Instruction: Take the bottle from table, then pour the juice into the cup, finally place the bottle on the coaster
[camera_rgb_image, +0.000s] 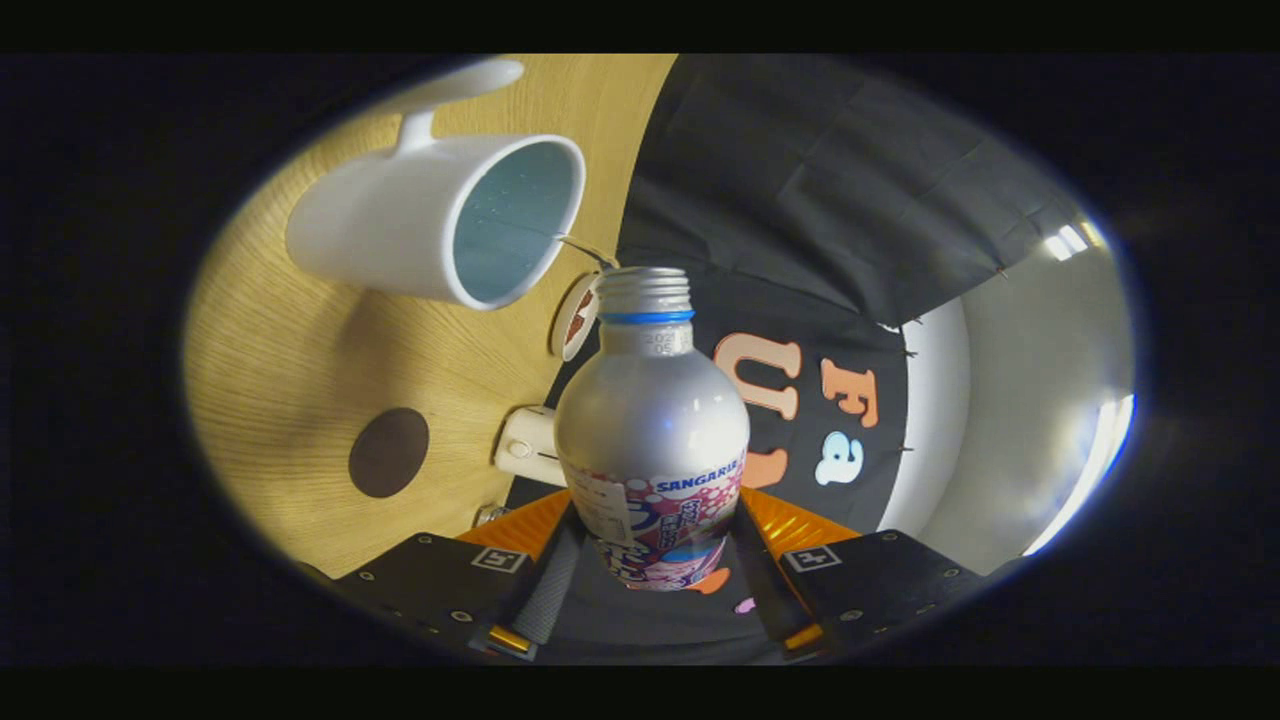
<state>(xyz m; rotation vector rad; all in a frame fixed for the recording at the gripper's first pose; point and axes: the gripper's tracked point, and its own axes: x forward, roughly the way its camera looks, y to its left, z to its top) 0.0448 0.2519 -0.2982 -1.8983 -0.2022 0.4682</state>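
Between the clenched jaws, the capless silver bottle (652, 420) points lengthwise ahead, mouth beside the cup (440, 220)

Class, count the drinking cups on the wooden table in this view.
1: a white ceramic mug with a handle, beyond the silver bottle the gripper holds. Others may be hidden.

The bottle (652, 420) hides part of the round tag (577, 317); the bottle's base is hidden between the fingers (553, 580).
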